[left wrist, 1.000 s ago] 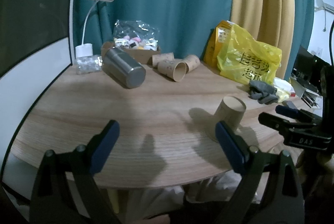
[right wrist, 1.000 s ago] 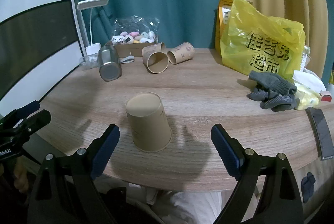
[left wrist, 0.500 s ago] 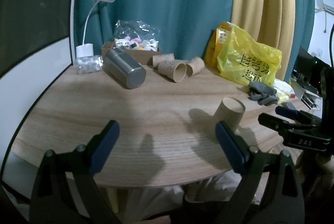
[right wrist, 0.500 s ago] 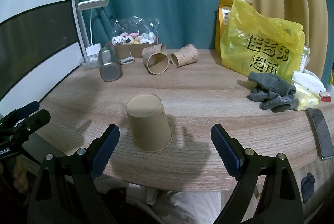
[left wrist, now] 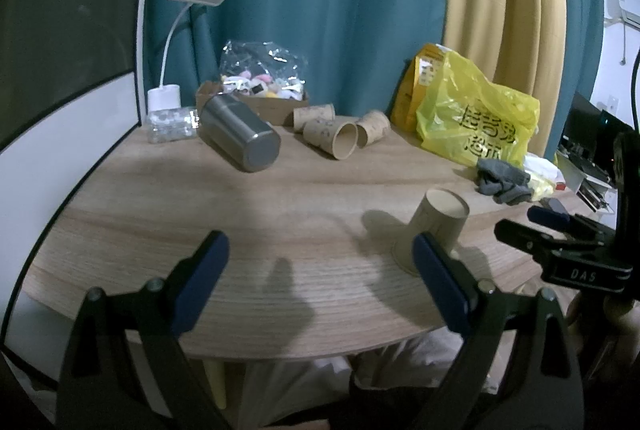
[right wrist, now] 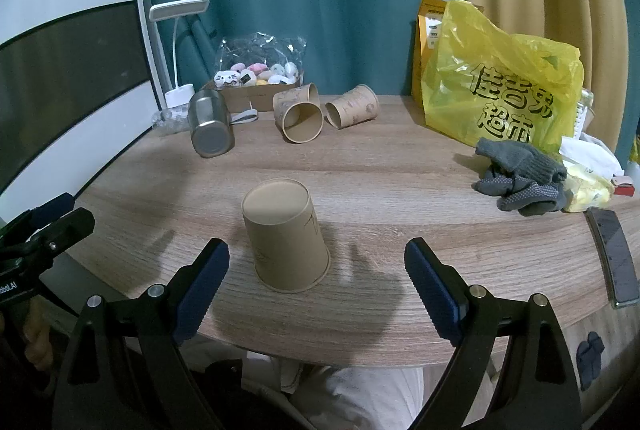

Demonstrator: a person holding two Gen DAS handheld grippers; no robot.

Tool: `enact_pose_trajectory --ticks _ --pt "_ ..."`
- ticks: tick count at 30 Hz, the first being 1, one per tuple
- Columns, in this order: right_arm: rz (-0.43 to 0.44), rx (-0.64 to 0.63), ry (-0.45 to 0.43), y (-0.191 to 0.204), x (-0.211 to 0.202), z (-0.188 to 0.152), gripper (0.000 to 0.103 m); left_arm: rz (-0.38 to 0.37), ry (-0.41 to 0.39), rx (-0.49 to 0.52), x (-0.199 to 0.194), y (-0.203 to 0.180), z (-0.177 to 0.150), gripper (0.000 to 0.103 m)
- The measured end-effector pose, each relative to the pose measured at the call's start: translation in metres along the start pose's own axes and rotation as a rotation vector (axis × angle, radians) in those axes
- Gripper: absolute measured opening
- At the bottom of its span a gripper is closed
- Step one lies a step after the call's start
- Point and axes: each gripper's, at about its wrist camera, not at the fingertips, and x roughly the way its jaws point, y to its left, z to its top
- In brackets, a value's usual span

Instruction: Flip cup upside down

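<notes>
A brown paper cup (right wrist: 286, 236) stands upside down on the wooden table (right wrist: 400, 189), base up, near the front edge. It also shows in the left wrist view (left wrist: 434, 226), at the right. My right gripper (right wrist: 316, 274) is open and empty, its jaws wide on either side of the cup and a little in front of it, not touching. My left gripper (left wrist: 320, 274) is open and empty over the table's front edge, left of the cup. Each gripper shows at the edge of the other's view.
A steel tumbler (right wrist: 210, 127) lies on its side at the back left. Several paper cups (right wrist: 304, 117) lie beside it. A cardboard box of small toys (right wrist: 256, 77), a white lamp (right wrist: 178, 29), a yellow bag (right wrist: 504, 85), grey gloves (right wrist: 520, 177) and a phone (right wrist: 614, 254) stand around.
Both grippers have drawn back slightly from the table; the views have shifted a little. The cup has not moved. Both grippers stay open.
</notes>
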Motion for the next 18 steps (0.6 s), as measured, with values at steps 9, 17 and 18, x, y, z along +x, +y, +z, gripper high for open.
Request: enact_pose_trajectory --ticks 9,17,18 --pt "-0.001 -0.001 -0.001 0.0004 -0.0005 0.0000 0.091 -0.002 -0.001 0.002 -0.0002 0.0013 0.0004 0.094" --pt "-0.002 0.000 -0.001 0.0008 -0.0002 -0.0003 0.091 -0.005 0.000 0.001 0.0003 0.0019 0.0003 0.094" --pt "-0.001 0.000 0.000 0.0006 -0.0003 -0.0006 0.091 -0.004 0.000 0.001 0.0002 0.0024 0.0005 0.094"
